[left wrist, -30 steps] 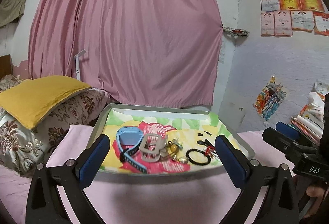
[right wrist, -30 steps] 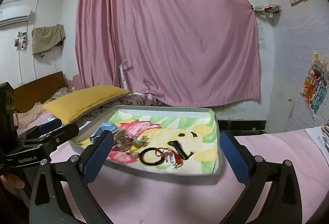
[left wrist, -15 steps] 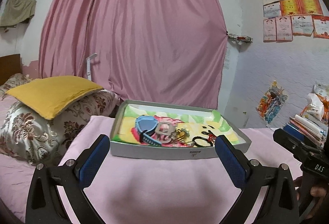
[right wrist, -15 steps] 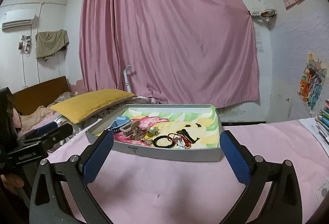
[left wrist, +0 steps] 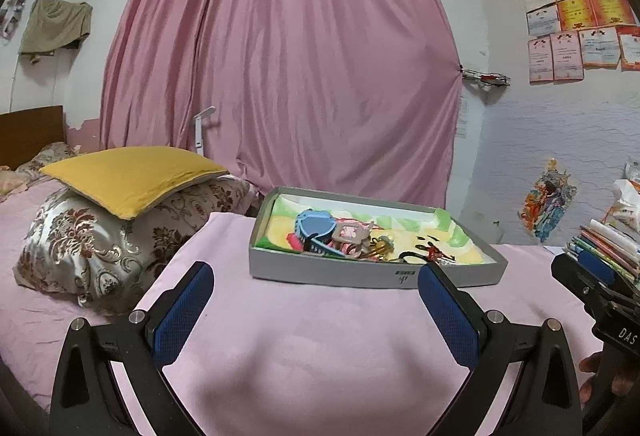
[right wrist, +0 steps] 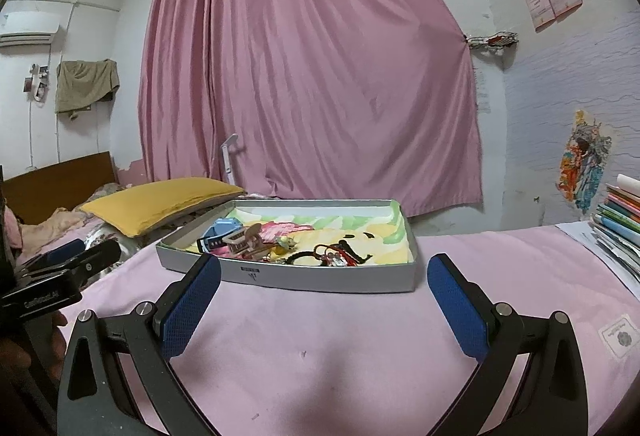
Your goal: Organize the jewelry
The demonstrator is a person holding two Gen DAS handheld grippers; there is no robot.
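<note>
A shallow grey tray (left wrist: 332, 274) with a colourful cartoon lining sits on a pink-covered surface; it also shows in the right wrist view (right wrist: 320, 278). In it lie a blue watch (left wrist: 314, 228), a beige buckle-like piece (left wrist: 352, 234), small gold trinkets (left wrist: 384, 245), a black hair tie (right wrist: 302, 257) and a red-and-black ornament (right wrist: 340, 256). My left gripper (left wrist: 316, 292) is open and empty, well short of the tray. My right gripper (right wrist: 324, 286) is open and empty, just in front of the tray's near wall.
A yellow pillow (left wrist: 132, 172) on a patterned cushion (left wrist: 100, 244) lies left of the tray. A stack of books (right wrist: 620, 228) stands at the right edge. A pink curtain (left wrist: 288, 68) hangs behind. The other gripper shows at each view's side (left wrist: 596, 292) (right wrist: 52, 276).
Both grippers have pulled back and dropped lower, away from the tray, so it now looks smaller and side-on. Both stay open and empty.
</note>
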